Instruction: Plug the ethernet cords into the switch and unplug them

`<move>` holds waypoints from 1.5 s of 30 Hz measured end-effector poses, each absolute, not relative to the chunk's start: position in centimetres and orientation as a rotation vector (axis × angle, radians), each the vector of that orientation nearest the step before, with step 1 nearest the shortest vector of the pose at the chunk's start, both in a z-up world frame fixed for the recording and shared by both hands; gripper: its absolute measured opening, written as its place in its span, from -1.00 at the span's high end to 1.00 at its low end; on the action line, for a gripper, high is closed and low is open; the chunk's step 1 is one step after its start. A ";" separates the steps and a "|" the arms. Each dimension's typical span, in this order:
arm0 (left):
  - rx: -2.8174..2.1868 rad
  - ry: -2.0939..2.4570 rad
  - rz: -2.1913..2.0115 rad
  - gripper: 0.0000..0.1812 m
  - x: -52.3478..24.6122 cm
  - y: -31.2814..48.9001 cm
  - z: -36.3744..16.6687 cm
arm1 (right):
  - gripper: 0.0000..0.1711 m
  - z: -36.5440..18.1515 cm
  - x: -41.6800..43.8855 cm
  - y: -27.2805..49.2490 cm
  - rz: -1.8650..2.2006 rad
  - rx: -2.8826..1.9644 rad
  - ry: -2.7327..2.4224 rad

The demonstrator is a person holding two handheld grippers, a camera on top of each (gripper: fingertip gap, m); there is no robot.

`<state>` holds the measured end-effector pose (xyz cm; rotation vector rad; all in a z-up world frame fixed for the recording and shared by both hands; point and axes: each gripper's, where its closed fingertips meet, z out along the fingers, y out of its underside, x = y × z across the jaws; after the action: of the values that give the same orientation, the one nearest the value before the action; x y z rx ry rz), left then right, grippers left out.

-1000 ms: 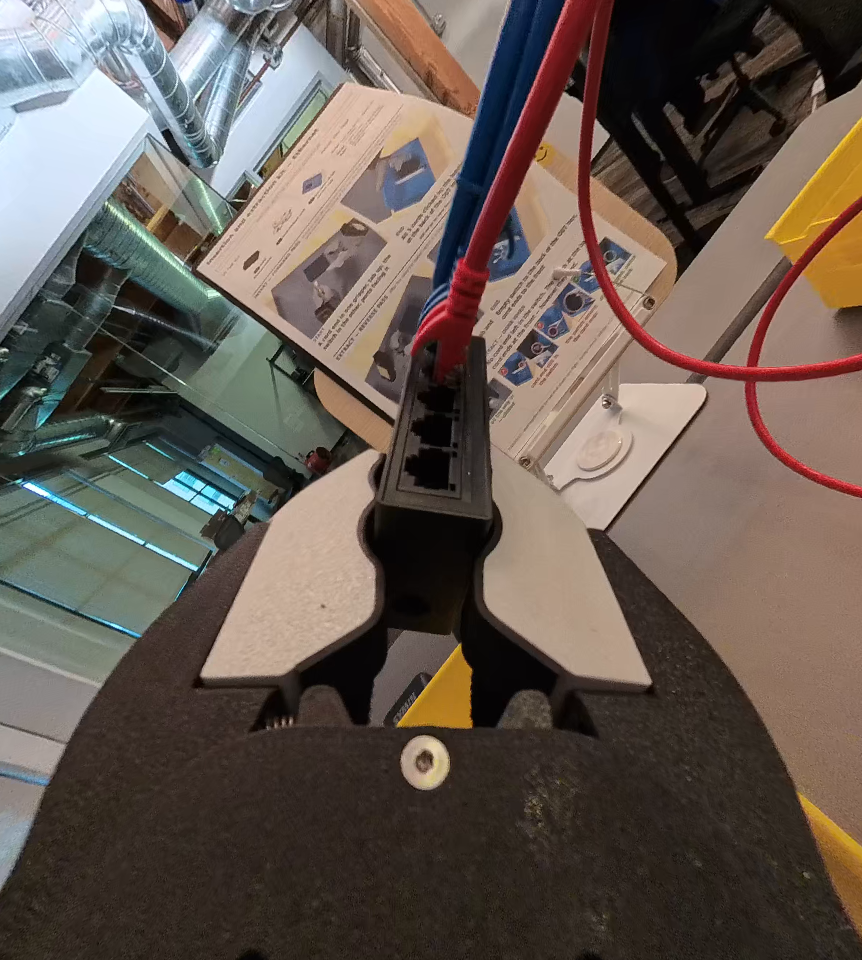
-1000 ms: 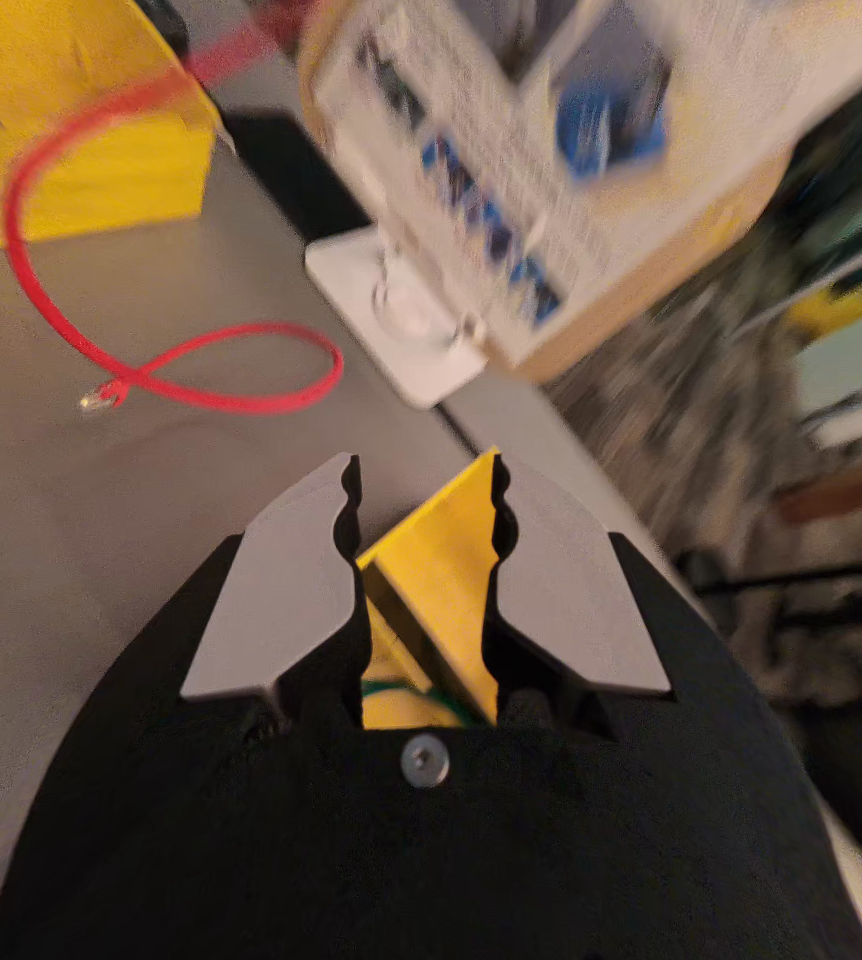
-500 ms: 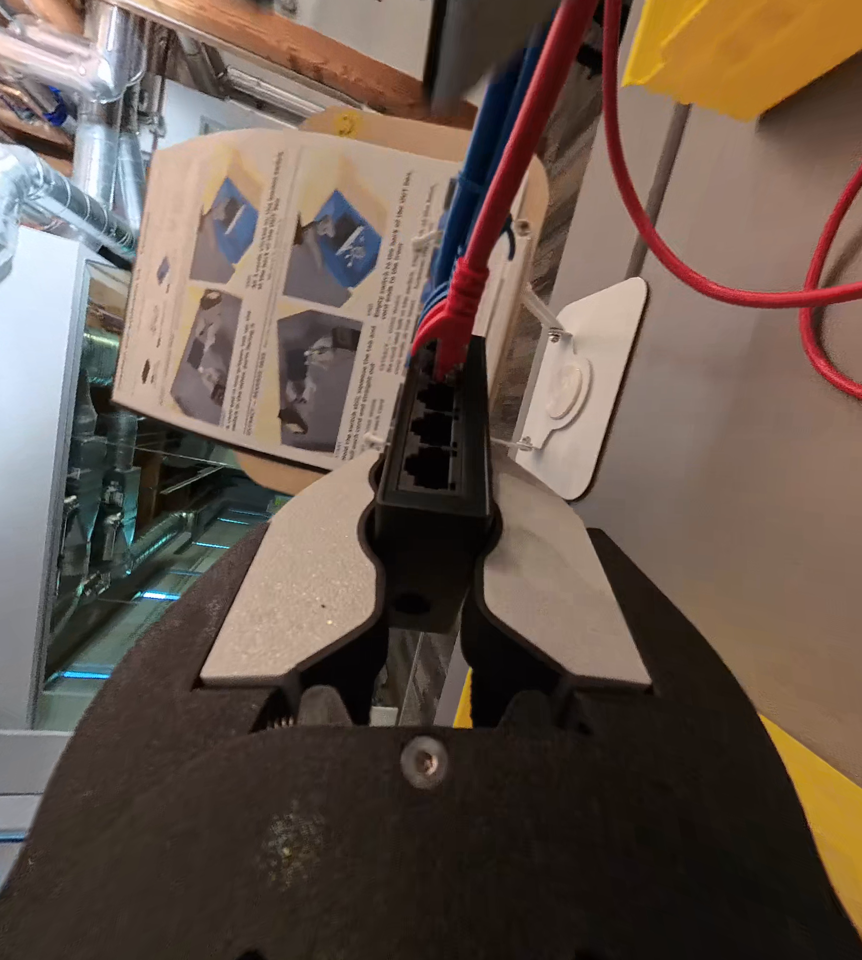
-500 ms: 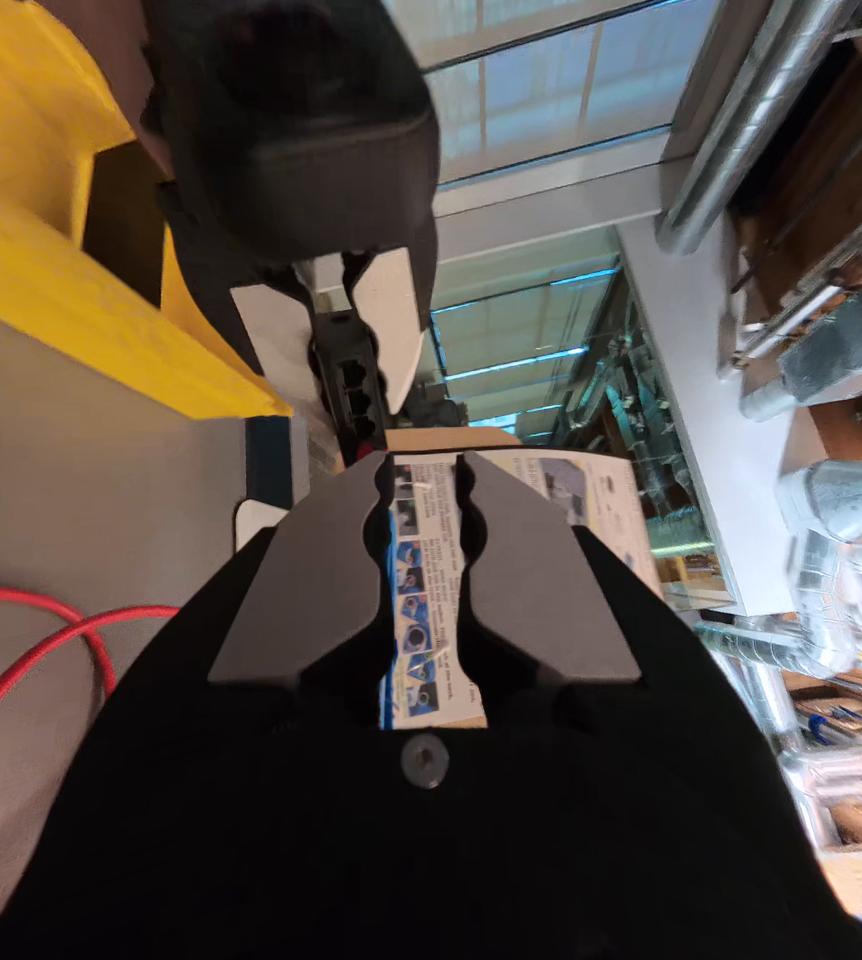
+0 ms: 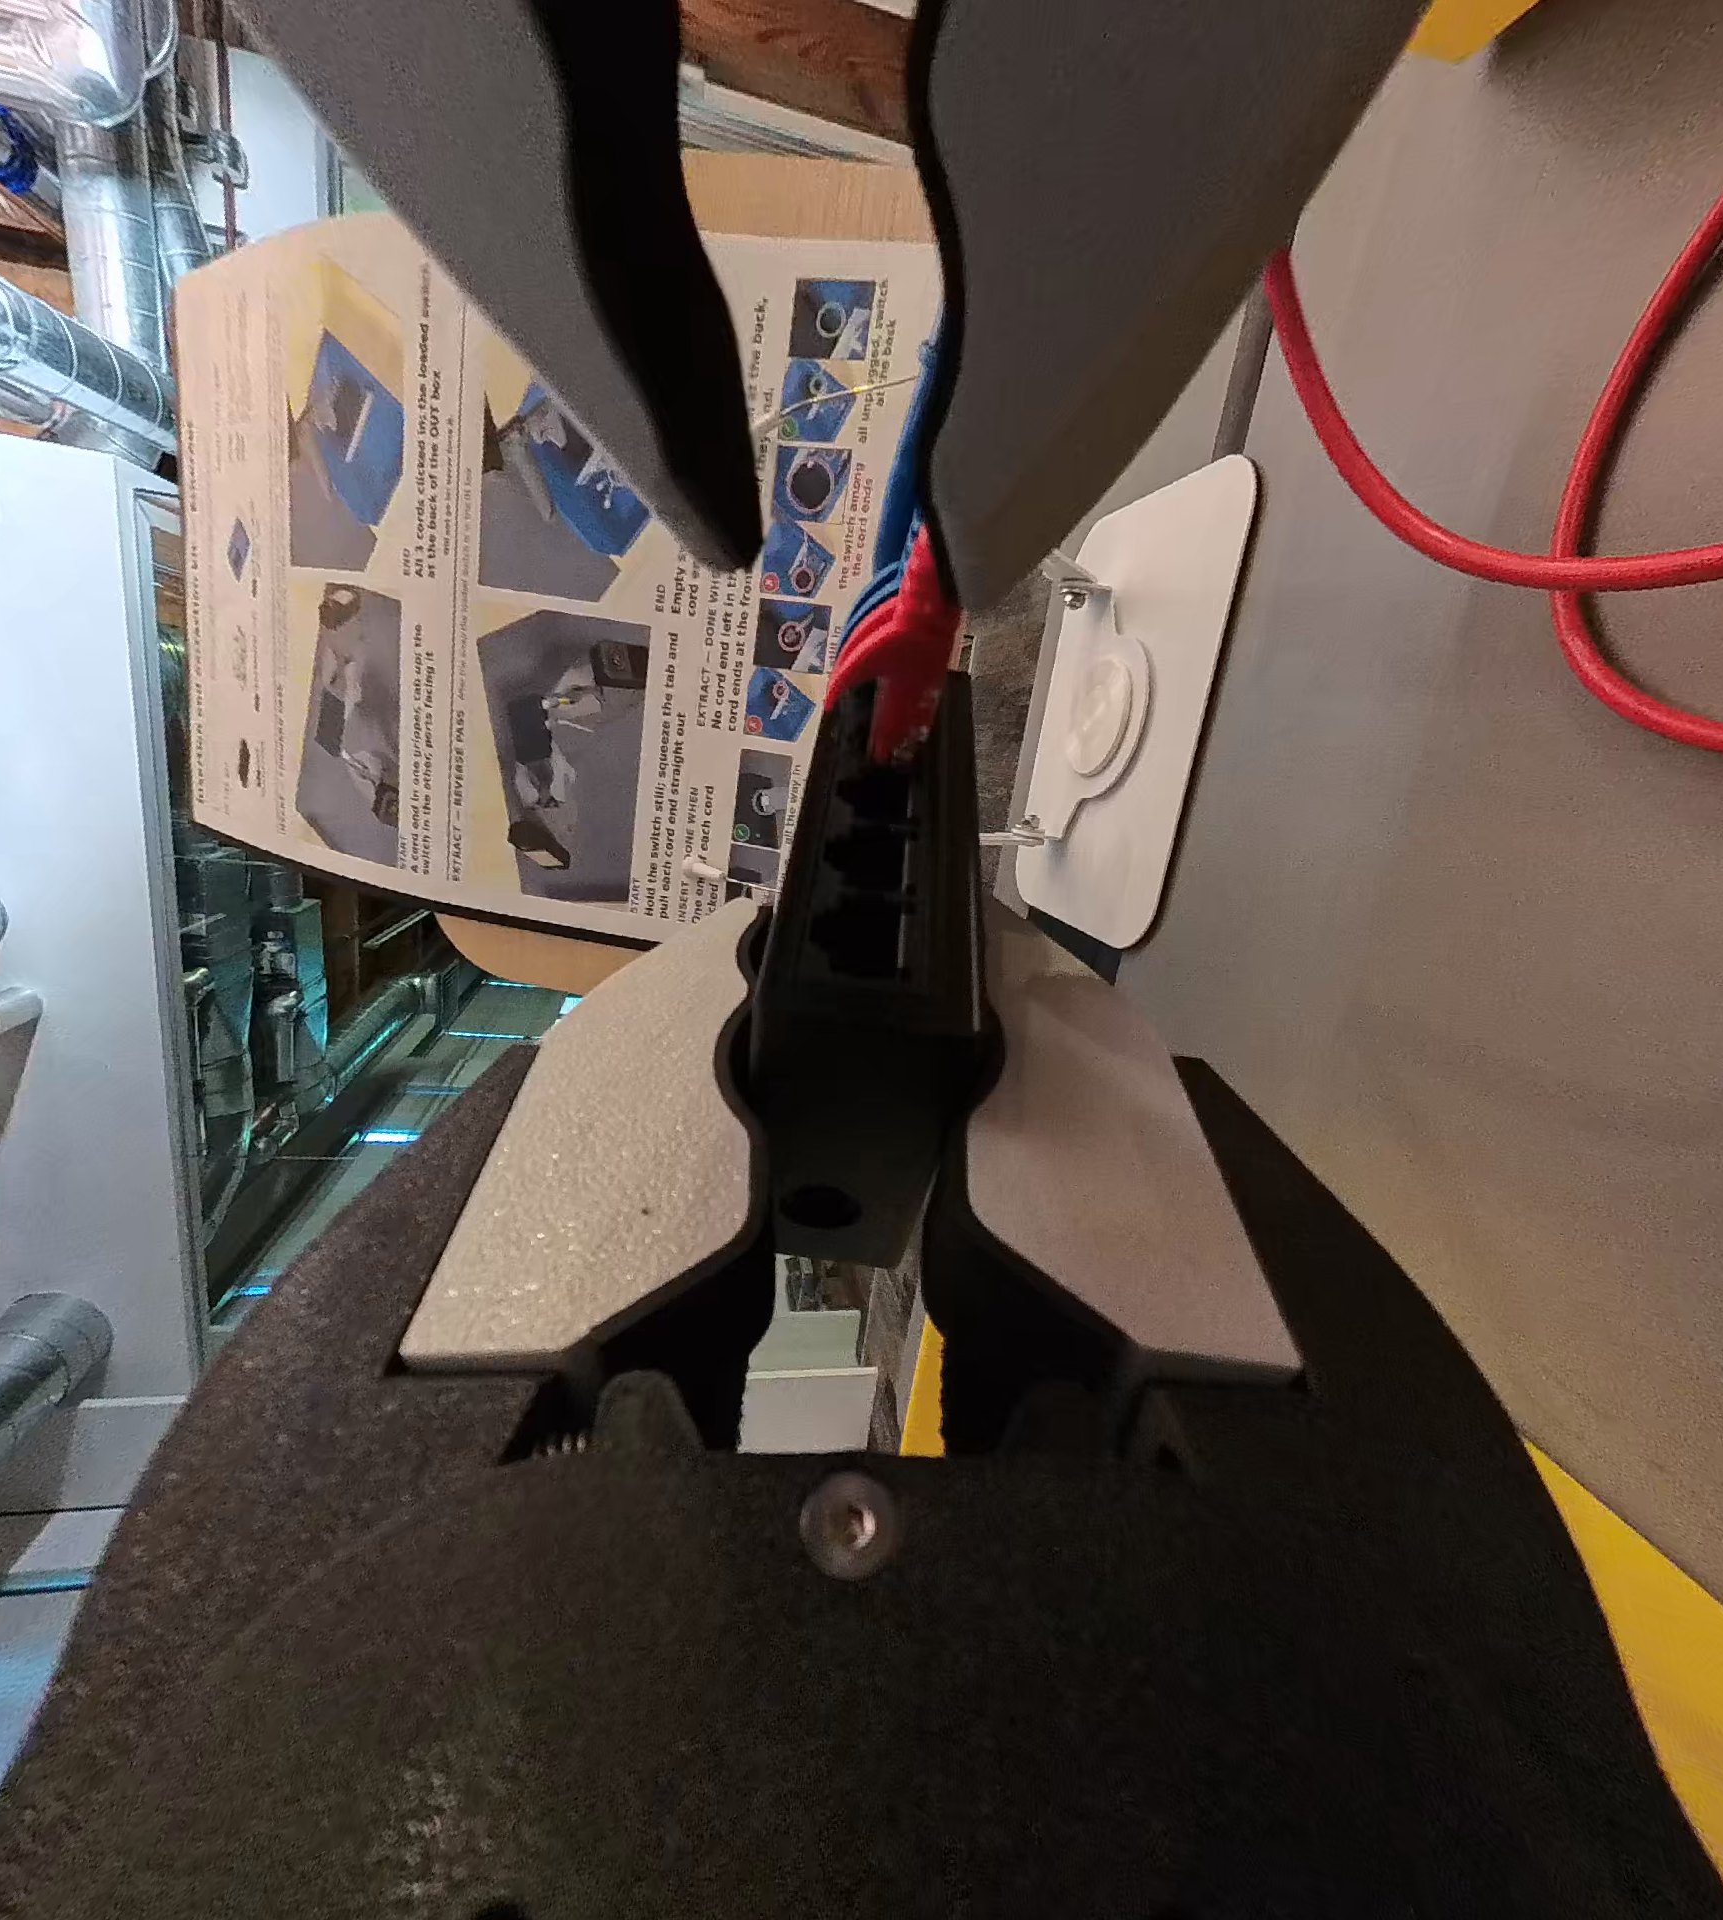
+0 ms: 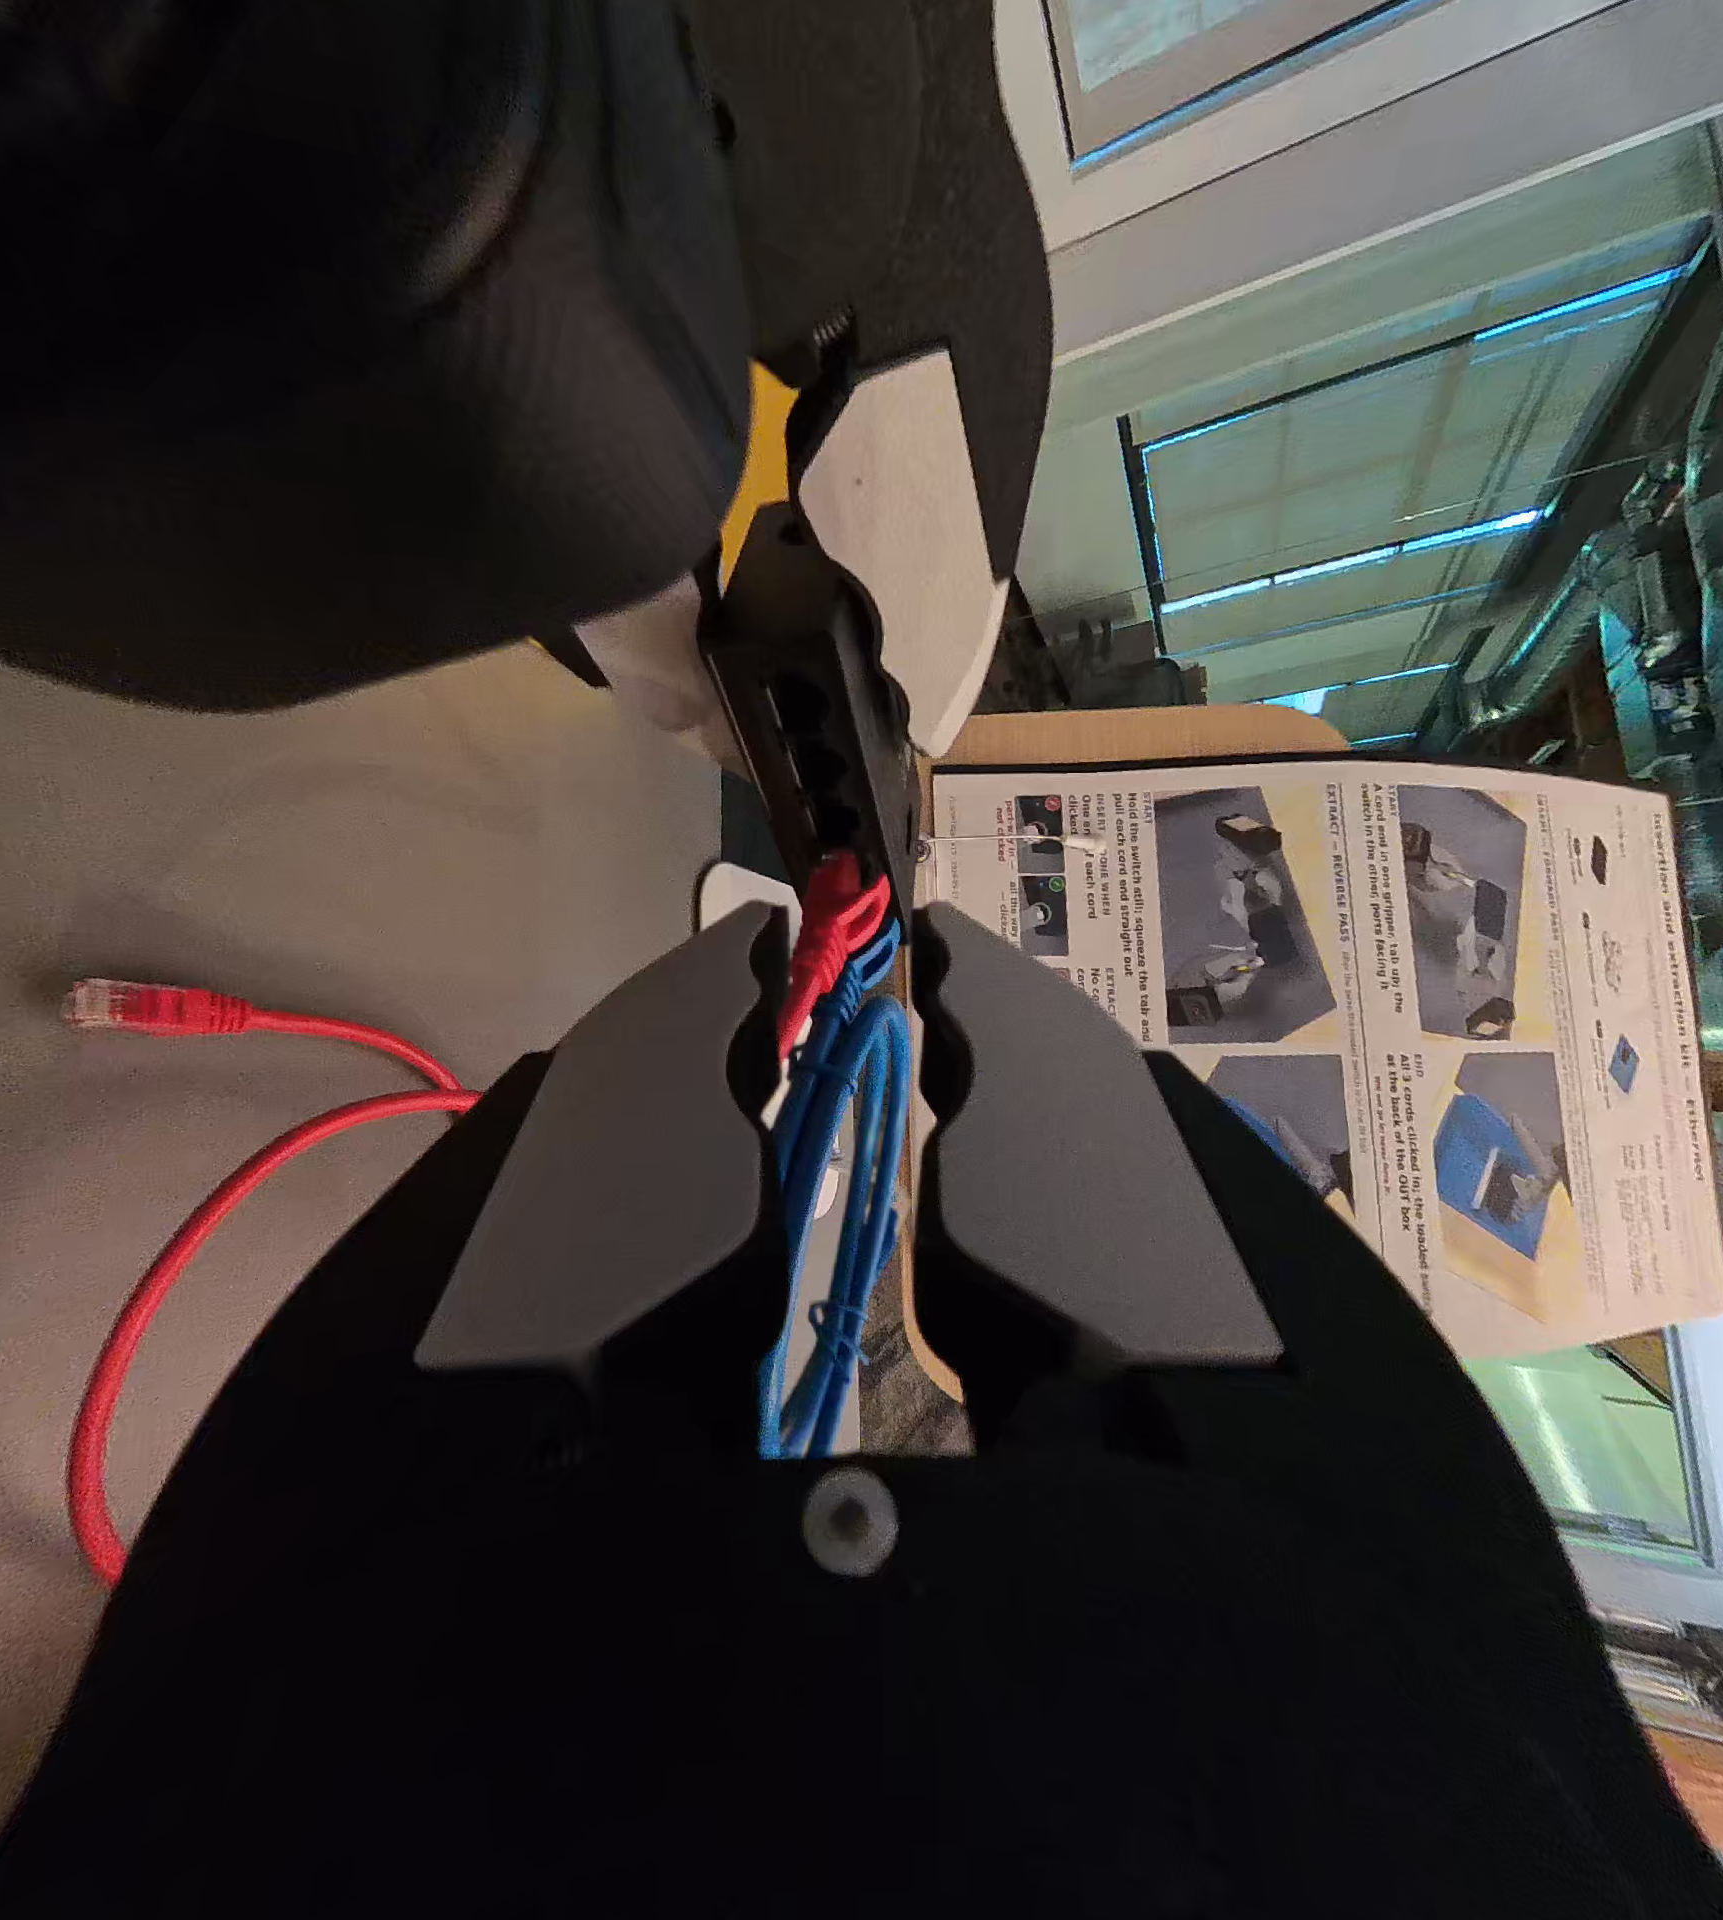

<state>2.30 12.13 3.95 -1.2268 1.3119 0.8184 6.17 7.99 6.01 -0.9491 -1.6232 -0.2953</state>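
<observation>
Left tongs (image 5: 862,987) clamp the rigid switch (image 5: 872,935); right tongs (image 6: 836,935), parted, straddle the limp red cord (image 6: 821,956) — pinch its stiff plug.

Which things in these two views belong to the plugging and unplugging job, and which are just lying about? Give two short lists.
Belong to the job:
- black switch, held in the left claw
- red cord, plugged into the switch
- blue cords, between the open right claw's fingers
- loose red plug on the table

Lying about:
- instruction sheet
- white stand base
- yellow bin
</observation>
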 end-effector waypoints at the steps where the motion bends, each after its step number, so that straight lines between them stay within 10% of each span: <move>1: -1.218 1.312 0.821 0.67 2.4 12.0 4.1 | 0.73 6.2 6.1 7.7 -0.287 -0.948 -1.622; 45: -1.109 1.269 0.833 0.67 3.8 9.4 6.9 | 0.82 7.4 6.2 7.2 -0.524 -0.867 -1.578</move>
<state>3.84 9.38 6.91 -1.1094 1.2689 0.8326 6.24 7.20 7.44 -0.8669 -1.5780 -0.5243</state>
